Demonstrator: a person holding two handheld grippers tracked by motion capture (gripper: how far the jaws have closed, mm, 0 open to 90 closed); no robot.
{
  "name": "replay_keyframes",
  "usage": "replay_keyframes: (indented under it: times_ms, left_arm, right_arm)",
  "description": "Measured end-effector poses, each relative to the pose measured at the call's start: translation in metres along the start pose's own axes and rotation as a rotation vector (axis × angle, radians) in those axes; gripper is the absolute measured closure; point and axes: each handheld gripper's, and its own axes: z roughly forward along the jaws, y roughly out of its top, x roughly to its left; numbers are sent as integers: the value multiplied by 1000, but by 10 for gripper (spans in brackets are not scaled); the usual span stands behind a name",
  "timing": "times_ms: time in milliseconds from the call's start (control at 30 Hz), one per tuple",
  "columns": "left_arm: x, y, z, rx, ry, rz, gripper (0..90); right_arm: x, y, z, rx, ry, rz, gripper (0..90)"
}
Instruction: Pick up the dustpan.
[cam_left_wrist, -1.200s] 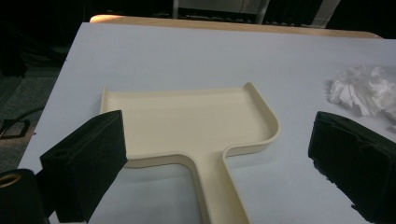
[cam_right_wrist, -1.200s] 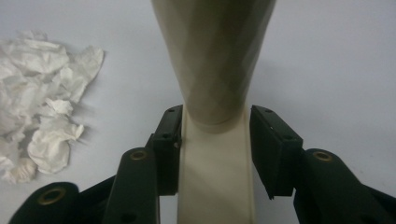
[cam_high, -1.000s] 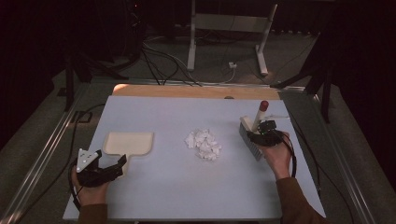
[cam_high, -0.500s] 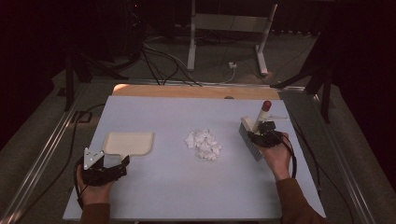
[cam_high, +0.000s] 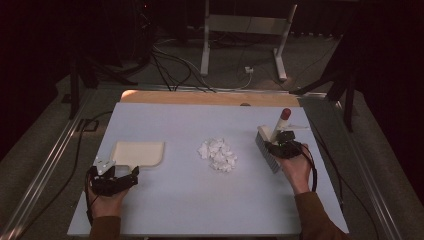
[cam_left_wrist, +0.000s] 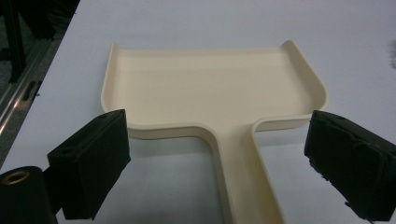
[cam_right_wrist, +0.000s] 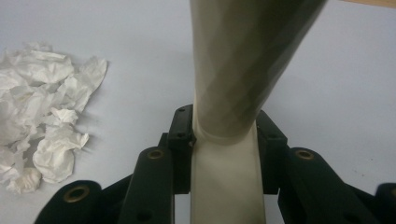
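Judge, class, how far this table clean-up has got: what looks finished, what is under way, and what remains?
Done: the right gripper is shut on the cream plastic brush with the red-tipped handle, bristles on the table.
In hand: the open left gripper straddles the handle of the cream flat plastic dustpan, not yet gripping it.
Left: the pile of crumpled white paper scraps lies unswept on the pale blue table, apart from the dustpan.

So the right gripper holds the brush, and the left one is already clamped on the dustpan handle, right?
Not quite. The right gripper does hold the brush, but the left gripper is open: in the left gripper view its jaws stand wide on either side of the dustpan handle, touching nothing.
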Motion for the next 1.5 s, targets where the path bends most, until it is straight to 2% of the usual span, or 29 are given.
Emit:
replay_keyframes:
  times_ms: [267,467,533,767,867,1067,1100,1167,1300,1500]
  left_arm:
    - [-4,-1,8,21,19,15,160]
    - [-7,-1,10,28,27,4,207]
    - [-9,-1,11,38,41,18,226]
    - [-13,-3,13,70,51,40,391]
    - [-14,-4,14,80,37,37,424]
    - [-21,-8,15,129,46,59,449]
    - [-21,-8,15,141,56,60,469]
    - [-19,-9,14,149,44,50,518]
    - [-20,-9,13,172,53,50,601]
    - [-18,-6,13,206,52,49,653]
  right_arm:
    - [-1,-1,0,-1,3,5,662]
    - [0,-1,0,-1,-1,-5,662]
    - [0,-1,0,-1,-1,-1,662]
    - [1,-1,-1,0,-7,-11,662]
    - [1,-1,-1,0,-8,-12,662]
    - [-1,-2,-1,0,-7,-8,662]
    - [-1,-2,-1,1,-7,-7,662]
    - [-1,-2,-2,1,-8,-7,662]
    - [-2,-2,-2,1,-8,-6,662]
    - [-2,-2,-2,0,-7,-6,662]
